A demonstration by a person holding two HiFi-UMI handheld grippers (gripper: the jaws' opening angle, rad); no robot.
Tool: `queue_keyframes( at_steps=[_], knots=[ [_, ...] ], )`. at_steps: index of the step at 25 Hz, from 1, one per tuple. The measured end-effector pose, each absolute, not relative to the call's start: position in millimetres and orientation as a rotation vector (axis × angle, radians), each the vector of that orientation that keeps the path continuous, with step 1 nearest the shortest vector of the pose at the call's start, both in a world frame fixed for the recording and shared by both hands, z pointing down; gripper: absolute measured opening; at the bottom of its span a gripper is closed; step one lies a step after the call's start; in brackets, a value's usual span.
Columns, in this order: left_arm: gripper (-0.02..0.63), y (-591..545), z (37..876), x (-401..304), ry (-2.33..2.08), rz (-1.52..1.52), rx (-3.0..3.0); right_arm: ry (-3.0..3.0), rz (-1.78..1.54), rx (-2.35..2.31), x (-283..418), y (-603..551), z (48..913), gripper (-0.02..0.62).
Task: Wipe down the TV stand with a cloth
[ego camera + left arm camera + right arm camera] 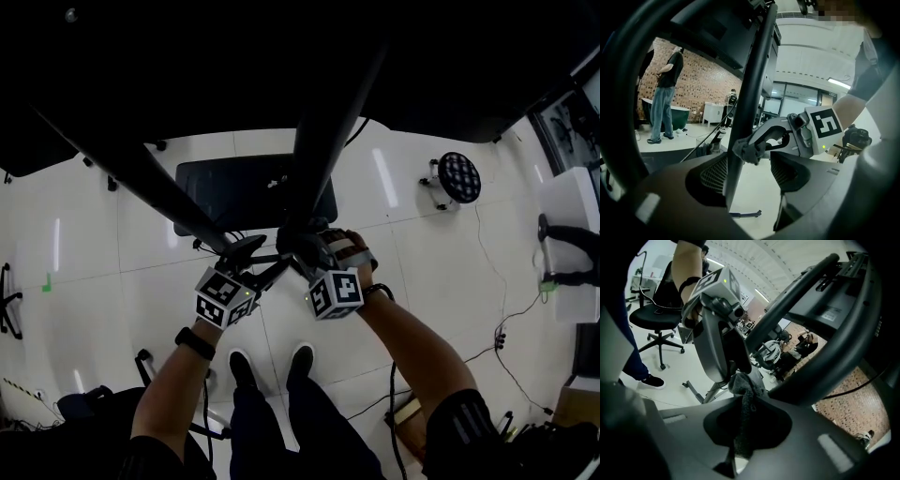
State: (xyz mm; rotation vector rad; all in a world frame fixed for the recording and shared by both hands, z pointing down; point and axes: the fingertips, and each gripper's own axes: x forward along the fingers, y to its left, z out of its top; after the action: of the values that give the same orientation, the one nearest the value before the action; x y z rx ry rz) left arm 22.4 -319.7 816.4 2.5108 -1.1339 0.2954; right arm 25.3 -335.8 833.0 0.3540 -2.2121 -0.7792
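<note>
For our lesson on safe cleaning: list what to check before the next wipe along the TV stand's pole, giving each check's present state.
1. Cloth held in the right gripper: ok, jaws shut on it.
2. Cloth touching the pole: ok, bunched against it.
3. Left gripper free of the pole: cannot tell; jaws apart, pole between them.
4. Bystander clear: ok, standing well away.
5. Dirt left on the pole: cannot tell.
</note>
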Motion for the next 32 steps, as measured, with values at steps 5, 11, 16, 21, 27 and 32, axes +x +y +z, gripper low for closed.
queue_keyframes(
  at_steps=[5,11,16,21,27,32],
  knots=[
    [0.308,-322,859,24,-1.111,0.312,2.472,-2.176,-0.747,0.334,28,-338,890,0.018],
    [0.311,-323,896,28,-1.089,0.332,2.422,-2.118,-0.686,0.313,34,-342,952,0.018],
    [0.313,-307,912,28,-1.043,0.389,2.414,-2.119,-0.562,0.372,44,-335,969,0.02],
    [0.313,-291,896,24,-1.039,0.362,2.391,-2.216,-0.369,0.487,58,-315,936,0.021],
    [0.313,-246,841,24,-0.977,0.337,2.427,-2.325,-0.221,0.589,48,-272,867,0.021],
    [0.313,-222,778,11,-1.002,0.317,2.483,-2.389,-0.194,0.6,36,-242,798,0.021]
  ],
)
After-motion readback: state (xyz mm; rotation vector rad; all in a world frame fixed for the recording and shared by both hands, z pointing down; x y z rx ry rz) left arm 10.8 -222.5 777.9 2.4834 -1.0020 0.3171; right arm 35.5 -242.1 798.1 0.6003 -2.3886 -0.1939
